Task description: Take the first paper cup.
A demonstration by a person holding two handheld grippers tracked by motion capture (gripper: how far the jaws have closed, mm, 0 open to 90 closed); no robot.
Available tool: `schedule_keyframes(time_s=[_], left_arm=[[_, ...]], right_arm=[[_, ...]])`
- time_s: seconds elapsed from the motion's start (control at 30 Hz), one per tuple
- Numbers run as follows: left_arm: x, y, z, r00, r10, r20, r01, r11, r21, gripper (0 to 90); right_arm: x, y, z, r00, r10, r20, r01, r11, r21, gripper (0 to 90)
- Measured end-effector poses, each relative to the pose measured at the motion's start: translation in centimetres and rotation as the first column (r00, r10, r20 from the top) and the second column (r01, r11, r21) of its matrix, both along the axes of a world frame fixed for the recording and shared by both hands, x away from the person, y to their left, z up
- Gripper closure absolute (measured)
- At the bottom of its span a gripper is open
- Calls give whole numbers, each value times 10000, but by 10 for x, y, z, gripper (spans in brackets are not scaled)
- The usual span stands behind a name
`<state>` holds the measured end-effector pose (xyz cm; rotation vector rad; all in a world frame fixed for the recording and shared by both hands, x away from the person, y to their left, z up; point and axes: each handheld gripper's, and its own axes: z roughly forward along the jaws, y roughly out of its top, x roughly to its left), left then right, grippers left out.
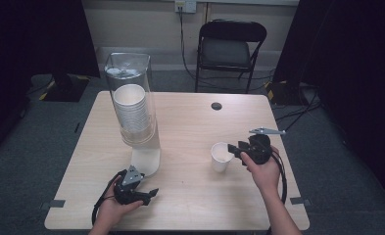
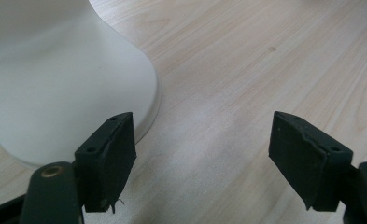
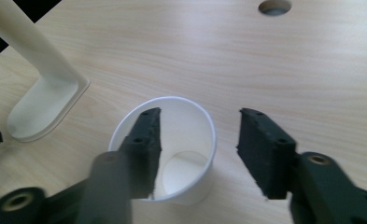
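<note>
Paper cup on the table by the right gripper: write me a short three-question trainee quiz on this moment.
1. True or false: the right gripper is clamped on the paper cup.
2. Where does one jaw of the right gripper sit relative to the cup wall? A. inside the cup B. under the cup C. on the cup dispenser
3. Fill in: the left gripper is open over bare table beside the dispenser's white ____.

Key:
1. False. The jaws straddle one wall with a gap, and the cup stands upright on the table.
2. A.
3. base.
</note>
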<state>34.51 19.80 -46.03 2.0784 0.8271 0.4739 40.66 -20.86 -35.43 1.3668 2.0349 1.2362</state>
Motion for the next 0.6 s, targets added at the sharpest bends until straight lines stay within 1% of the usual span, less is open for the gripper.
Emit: schedule_keyframes(time_s=[0.03,0.07,0.1,0.13,0.17,0.2,0.23,0.27,0.3,0.33,0.37,0.43,0.47,0.5,0.57,0.6], left_arm=[[0,1,0,10000,3,5,-3,10000,57,229],[0,1,1,10000,-1,55,0,9999,128,229],[0,1,1,10000,-1,55,0,9999,128,229],[0,1,1,10000,-3,28,2,10000,19,229],[0,1,1,10000,47,29,-47,9999,-91,229],[0,2,2,10000,52,61,-52,10000,26,229],[-1,2,2,10000,89,43,-89,10000,-9,229],[-1,2,2,10000,89,43,-89,10000,-9,229],[-1,3,3,9999,152,46,-152,9999,-49,230],[-1,3,3,9999,152,46,-152,9999,-49,230],[0,5,4,9999,151,72,-151,9999,-11,230],[0,5,5,9998,198,56,-197,9997,-154,230],[0,5,5,9998,198,56,-197,9997,-154,229],[0,6,5,9998,210,49,-209,9996,-170,229],[0,7,6,9997,216,80,-215,9998,-53,230],[0,6,6,9997,239,39,-238,9995,-190,229]], right_arm=[[-3,-3,0,9997,-39,237,40,10000,-48,403],[-5,-7,-1,9985,-61,537,71,9998,-173,340],[-5,-7,-1,9985,-61,537,71,9998,-173,340],[-10,-17,-5,9934,-211,1125,277,9980,-572,260],[-12,-21,-6,9930,-240,1159,309,9978,-580,260],[-14,-25,-8,9928,-227,1174,284,9985,-475,253],[-17,-32,-12,9929,-273,1161,316,9989,-359,234],[-17,-32,-12,9929,-273,1161,316,9989,-359,234],[-22,-42,-20,9926,-326,1172,380,9983,-445,178],[-22,-42,-20,9926,-326,1172,380,9983,-445,178],[-25,-50,-27,9928,-379,1133,437,9979,-489,176],[-28,-56,-36,9934,-468,1051,537,9965,-636,150],[-28,-56,-36,9934,-468,1051,537,9965,-636,150],[-29,-60,-43,9940,-556,938,631,9948,-797,145],[-32,-65,-55,9955,-464,831,542,9940,-948,144],[-34,-66,-63,9963,-421,748,504,9923,-1131,144]])
